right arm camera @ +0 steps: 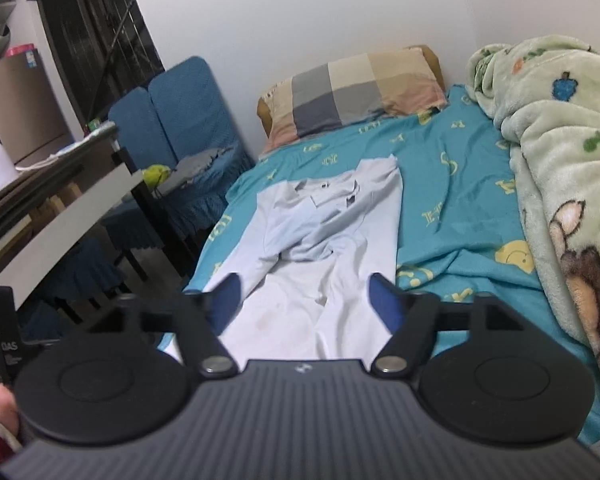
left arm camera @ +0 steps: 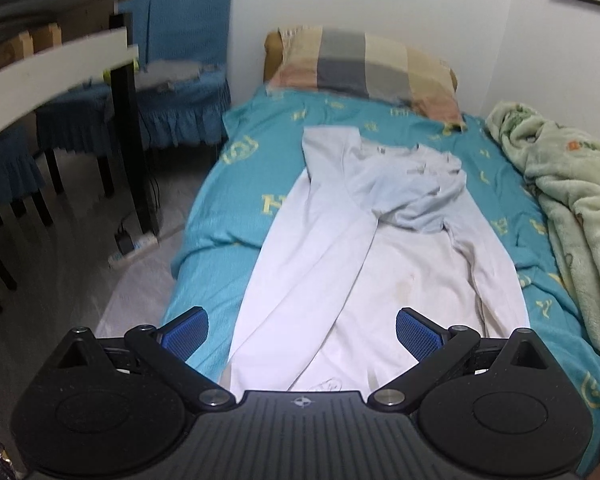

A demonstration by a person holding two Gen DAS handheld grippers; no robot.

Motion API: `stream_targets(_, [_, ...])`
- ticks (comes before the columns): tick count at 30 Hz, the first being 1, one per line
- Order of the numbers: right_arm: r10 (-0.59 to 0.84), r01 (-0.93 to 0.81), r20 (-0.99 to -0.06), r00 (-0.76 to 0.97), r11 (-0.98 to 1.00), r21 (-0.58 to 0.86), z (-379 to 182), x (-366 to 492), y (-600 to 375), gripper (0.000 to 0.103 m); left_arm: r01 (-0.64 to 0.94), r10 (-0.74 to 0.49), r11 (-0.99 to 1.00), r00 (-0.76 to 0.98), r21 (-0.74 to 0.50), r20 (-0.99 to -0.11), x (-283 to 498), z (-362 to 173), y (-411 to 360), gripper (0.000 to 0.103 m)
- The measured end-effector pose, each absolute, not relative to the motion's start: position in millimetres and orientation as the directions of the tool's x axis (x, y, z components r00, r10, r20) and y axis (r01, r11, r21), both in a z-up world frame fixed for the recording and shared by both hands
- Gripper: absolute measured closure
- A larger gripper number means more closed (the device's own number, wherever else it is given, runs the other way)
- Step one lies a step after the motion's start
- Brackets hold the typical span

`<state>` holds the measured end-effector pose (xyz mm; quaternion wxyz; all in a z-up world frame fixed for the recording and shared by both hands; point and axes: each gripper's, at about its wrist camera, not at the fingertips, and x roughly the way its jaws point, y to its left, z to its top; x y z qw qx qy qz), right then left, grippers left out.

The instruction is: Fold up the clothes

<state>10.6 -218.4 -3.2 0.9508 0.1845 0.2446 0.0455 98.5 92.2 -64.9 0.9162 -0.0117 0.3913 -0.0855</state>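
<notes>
Folding this shirt [left arm camera: 364, 264] starts with a good hold, so go slow. The shirt lies long on the bed [left arm camera: 236, 184], with its collar end near the pillow [left arm camera: 364, 66] and its bottom edge close to you. One sleeve is already laid across the chest, and the cloth by the collar is bunched up.

Your left gripper [left arm camera: 302, 332] is wide open and holds nothing. Your right gripper [right arm camera: 306, 300] is wide open too, and empty. Both hang above the bottom part of the shirt, far from the pillow.

I think the next step is to take the bottom edge. Put one gripper near each bottom corner. Push the lower finger under the cloth, then close. Try to catch all the layers, not just the top one. Lift both corners together and carry them toward the pillow, so the fold comes out straight. Keep away from the blanket [right arm camera: 556, 152] at the side.
</notes>
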Motion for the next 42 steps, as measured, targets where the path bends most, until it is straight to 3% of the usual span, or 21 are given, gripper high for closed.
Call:
stream_targets(10, [0.198,0.037,-0.496,0.845,0.904,0.425,-10.6,19.9,-224.5,0.028,0.254,-0.221,0.961,0.459,-0.112,-0.861,124.0,-62.4,142.7,0.002])
stream_targets(21, [0.215,0.058,-0.570,0.793,0.905,0.422,-23.9,34.8,-215.5,0.028,0.214,-0.278,0.946,0.143,-0.244,-0.950,143.1,-127.1,173.3,0.006])
stream_targets(24, [0.213,0.069,-0.582,0.785,0.903,0.424,-26.0,38.3,-215.6,0.028,0.222,-0.300,0.934,0.066,-0.280,-0.951,140.8,-137.9,176.9,0.013])
stream_targets(30, [0.219,0.080,-0.589,0.778,0.896,0.437,-28.2,41.1,-217.2,0.028,0.290,-0.273,0.920,-0.012,-0.264,-0.962,131.0,-145.1,162.9,0.038])
stream_targets(32, [0.220,0.081,-0.589,0.777,0.894,0.441,-28.3,40.5,-218.2,0.028,0.312,-0.233,0.923,-0.007,-0.224,-0.972,126.6,-141.5,157.0,0.071])
stream_targets(34, [0.224,0.084,-0.589,0.776,0.890,0.448,-28.6,40.2,-219.5,0.028,0.340,-0.192,0.923,0.006,-0.179,-0.981,121.3,-135.5,150.5,0.092])
stream_targets(37, [0.230,0.087,-0.586,0.777,0.883,0.462,-28.6,39.0,-222.2,0.028,0.421,-0.130,0.902,0.063,-0.092,-0.989,109.4,-113.1,133.5,0.098])
stream_targets(42, [0.246,0.099,-0.578,0.778,0.861,0.499,-29.0,37.6,-229.5,0.028,0.564,-0.069,0.824,0.198,0.057,-0.978,79.6,-58.4,83.4,0.099])
